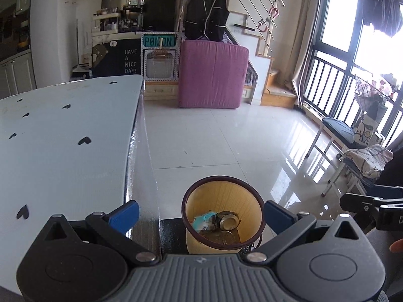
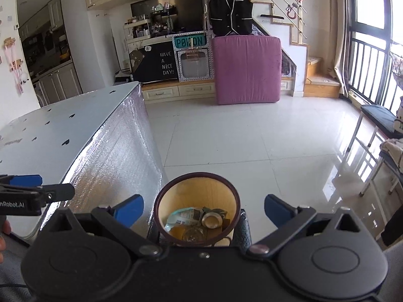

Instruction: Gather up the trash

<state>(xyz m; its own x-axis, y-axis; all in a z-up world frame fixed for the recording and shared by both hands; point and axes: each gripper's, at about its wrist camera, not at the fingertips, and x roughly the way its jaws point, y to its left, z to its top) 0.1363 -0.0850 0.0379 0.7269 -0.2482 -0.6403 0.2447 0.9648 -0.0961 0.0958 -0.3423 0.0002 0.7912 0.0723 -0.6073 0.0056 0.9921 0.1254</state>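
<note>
A small yellow waste bin (image 1: 201, 201) with a dark brown rim stands on the floor beside the table, directly below both grippers. Inside it lie a crushed metal can (image 1: 228, 220), a pale blue wrapper (image 1: 202, 221) and other scraps. In the right wrist view the same bin (image 2: 199, 188) holds the can (image 2: 212, 220) and the wrapper (image 2: 182, 216). My left gripper (image 1: 200, 215) hangs open over the bin with nothing between its blue fingers. My right gripper (image 2: 203, 209) is open too and holds nothing. Each gripper shows at the edge of the other's view.
A table with a pale blue cloth printed with black hearts (image 1: 63, 138) stands left of the bin, its side wrapped in silver foil (image 2: 121, 156). White tiled floor (image 1: 226, 136) stretches ahead to a pink mattress (image 1: 212, 74). White folding chairs (image 1: 340, 151) stand by the window at right.
</note>
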